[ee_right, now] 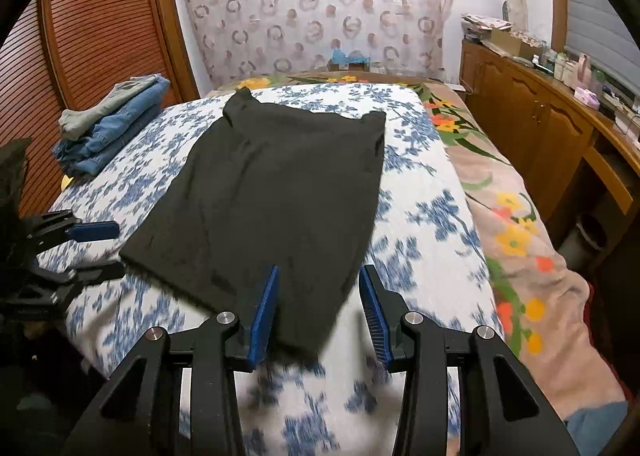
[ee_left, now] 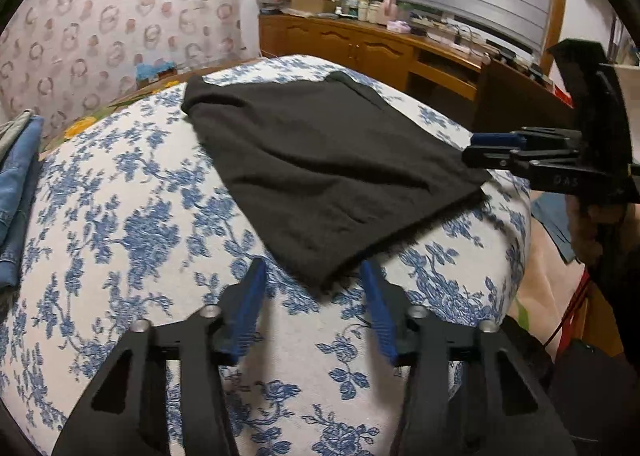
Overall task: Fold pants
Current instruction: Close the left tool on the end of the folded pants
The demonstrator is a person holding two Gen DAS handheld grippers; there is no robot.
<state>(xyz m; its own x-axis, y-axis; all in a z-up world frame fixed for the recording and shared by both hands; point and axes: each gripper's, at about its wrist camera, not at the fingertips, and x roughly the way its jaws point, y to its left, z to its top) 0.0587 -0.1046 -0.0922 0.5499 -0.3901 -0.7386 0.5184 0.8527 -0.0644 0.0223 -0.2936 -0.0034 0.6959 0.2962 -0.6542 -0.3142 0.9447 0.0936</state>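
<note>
Black pants lie folded on the bed, left gripper and right gripper at six o'clock, jaws apart, gripping nothing.

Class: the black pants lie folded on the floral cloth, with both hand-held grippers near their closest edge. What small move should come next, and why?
Probably close each gripper on its near corner. The black pants lie flat; the right hand-held gripper straddles one corner with its pads apart, and the left hand-held gripper sits open at the other.
</note>
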